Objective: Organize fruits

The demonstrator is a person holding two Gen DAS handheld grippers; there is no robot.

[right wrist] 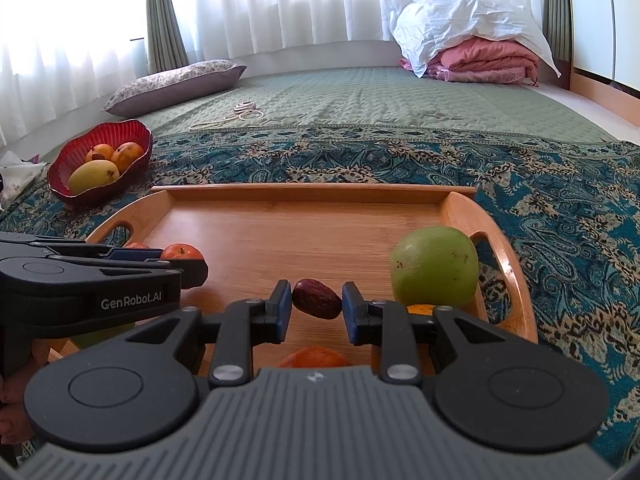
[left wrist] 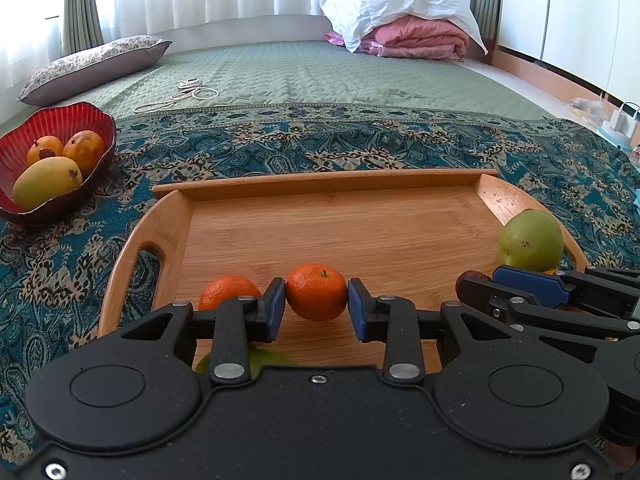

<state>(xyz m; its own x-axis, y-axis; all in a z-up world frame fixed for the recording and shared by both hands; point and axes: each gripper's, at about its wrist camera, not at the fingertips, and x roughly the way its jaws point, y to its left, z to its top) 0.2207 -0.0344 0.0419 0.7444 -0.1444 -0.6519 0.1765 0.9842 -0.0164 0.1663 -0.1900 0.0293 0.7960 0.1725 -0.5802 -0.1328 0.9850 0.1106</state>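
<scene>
Bowl: scalloped red glass bowl (left wrist: 16, 148) far left on the patterned blue cloth (left wrist: 320, 148), holding 3 yellow-orange mangoes (left wrist: 46, 182).
Tray: rectangular bamboo tray (left wrist: 328, 184) beside it.
Left gripper (left wrist: 316, 304): pads clamped on round orange tangerine (left wrist: 316, 298) resting on the tray.
Right gripper (right wrist: 316, 304): jaws slightly parted around wrinkled dark-red date (right wrist: 316, 298); contact unclear.
Far right: round green apple (right wrist: 434, 266) on the tray.
</scene>
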